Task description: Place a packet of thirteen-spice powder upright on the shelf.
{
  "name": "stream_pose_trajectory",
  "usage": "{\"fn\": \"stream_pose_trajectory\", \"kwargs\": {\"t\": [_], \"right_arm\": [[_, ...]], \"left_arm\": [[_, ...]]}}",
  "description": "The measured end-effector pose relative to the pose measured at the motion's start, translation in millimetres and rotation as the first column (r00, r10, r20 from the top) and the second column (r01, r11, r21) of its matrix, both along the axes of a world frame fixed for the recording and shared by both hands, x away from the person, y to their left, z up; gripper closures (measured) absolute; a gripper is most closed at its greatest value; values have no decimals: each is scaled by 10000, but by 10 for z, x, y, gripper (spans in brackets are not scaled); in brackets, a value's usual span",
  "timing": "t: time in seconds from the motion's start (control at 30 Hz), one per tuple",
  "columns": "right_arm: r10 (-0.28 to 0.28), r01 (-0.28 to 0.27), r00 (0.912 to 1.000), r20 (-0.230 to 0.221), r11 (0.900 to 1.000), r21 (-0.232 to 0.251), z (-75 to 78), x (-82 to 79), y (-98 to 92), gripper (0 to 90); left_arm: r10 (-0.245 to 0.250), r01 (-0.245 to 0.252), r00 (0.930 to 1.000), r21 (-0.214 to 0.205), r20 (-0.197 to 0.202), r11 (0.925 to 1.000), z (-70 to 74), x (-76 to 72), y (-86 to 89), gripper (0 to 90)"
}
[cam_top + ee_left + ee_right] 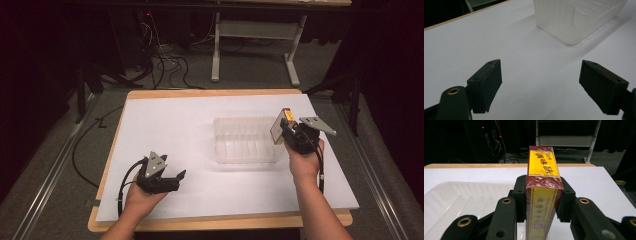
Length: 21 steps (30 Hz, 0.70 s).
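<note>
My right gripper (286, 131) is shut on a yellow and dark red box (543, 182), clamped by its narrow sides and held upright above the right end of a clear plastic tray (245, 141). In the high view the box (280, 126) hangs over the tray's right rim. My left gripper (176, 177) rests near the table's front left, jaws wide open with nothing between them. In the left gripper view the tray (576, 18) lies ahead to the upper right, well beyond the fingertips (487, 80).
A white sheet (180, 125) covers the wooden table (210, 222). Cables (165, 60) and a white desk frame (216, 50) stand on the floor beyond the far edge. The surroundings are dark.
</note>
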State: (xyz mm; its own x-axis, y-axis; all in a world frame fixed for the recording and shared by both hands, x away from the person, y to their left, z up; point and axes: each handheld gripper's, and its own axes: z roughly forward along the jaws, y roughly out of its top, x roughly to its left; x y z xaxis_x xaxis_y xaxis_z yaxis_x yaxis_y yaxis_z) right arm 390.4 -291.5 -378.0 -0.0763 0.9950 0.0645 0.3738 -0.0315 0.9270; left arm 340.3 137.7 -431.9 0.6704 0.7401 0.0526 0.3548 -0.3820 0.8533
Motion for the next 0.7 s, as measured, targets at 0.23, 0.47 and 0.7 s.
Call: {"fn": "stream_pose_trajectory", "kwargs": {"t": [0.23, 0.47, 0.7], "right_arm": [[-15, 16, 9998, -219, 10000, 57, -81, 37, 7, 679], [-50, 51, 9994, -354, 10000, 20, -153, 70, 21, 678], [-45, 48, 9987, -501, 10000, 56, -235, 94, 20, 677]], "left_arm": [[-41, 41, 10000, 88, -19, 10000, -6, 1, -10, 190], [-102, 103, 9999, 135, -44, 9999, -10, -3, -17, 191], [-146, 147, 9999, 183, -71, 9997, -17, -2, -24, 192]]}}
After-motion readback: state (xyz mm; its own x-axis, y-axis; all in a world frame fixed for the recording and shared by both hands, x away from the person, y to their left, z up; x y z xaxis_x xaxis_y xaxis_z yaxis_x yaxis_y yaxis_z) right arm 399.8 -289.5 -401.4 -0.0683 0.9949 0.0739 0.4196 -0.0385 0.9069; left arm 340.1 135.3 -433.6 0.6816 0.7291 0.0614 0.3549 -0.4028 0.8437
